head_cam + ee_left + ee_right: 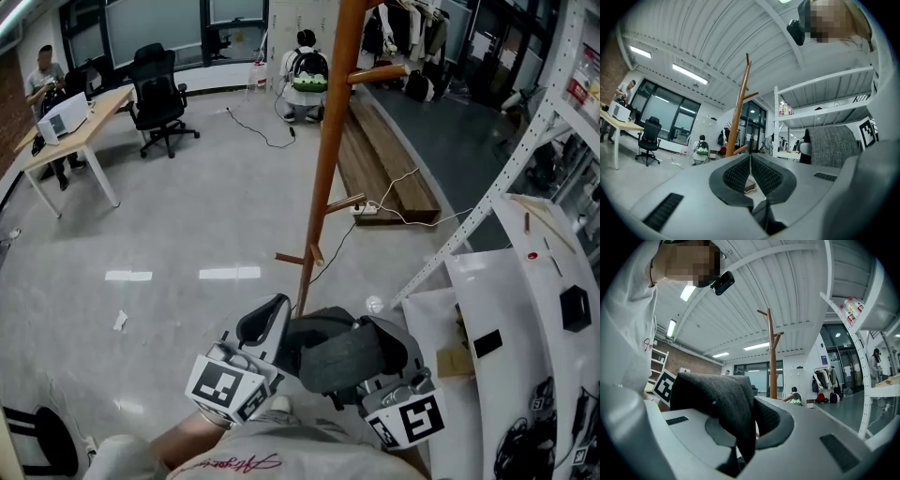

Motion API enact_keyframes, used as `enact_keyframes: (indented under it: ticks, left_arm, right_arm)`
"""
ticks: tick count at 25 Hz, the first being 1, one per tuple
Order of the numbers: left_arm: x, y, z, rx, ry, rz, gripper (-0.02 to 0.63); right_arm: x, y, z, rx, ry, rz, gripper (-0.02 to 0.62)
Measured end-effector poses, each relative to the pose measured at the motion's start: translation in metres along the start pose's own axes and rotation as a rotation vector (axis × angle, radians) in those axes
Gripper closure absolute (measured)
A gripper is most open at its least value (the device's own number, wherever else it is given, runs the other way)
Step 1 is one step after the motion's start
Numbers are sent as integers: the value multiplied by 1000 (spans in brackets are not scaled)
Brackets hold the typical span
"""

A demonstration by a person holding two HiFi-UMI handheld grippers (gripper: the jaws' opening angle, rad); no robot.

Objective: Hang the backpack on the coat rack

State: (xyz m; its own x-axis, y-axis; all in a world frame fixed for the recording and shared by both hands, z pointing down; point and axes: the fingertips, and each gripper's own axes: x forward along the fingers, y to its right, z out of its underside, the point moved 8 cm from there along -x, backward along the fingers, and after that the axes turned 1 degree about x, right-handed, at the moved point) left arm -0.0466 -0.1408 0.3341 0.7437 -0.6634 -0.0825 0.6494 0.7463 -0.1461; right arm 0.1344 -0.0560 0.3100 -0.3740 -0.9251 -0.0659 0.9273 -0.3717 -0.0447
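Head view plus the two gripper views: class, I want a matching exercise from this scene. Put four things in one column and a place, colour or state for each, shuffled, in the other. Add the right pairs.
Things
1. coat rack
2. backpack
3. office chair
4. left gripper

Descriptions
A. black, beside the wooden desk at the far left
B. jaws together, nothing between them
C. brown wooden pole with pegs, standing upright
D. dark grey, clamped in the right gripper

Pairs: 1-C, 2-D, 3-A, 4-B
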Motion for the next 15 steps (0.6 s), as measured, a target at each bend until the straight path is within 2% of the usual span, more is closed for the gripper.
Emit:
enact_keyframes:
  ticks: [7, 15]
  left_arm:
    - [24, -6, -2, -10, 6, -16, 584]
    - [25, -16, -5, -23, 20, -121, 584]
  right_arm:
    - [28, 21, 0, -3, -18, -34, 561]
    - [57, 38, 1, 25, -49, -27, 561]
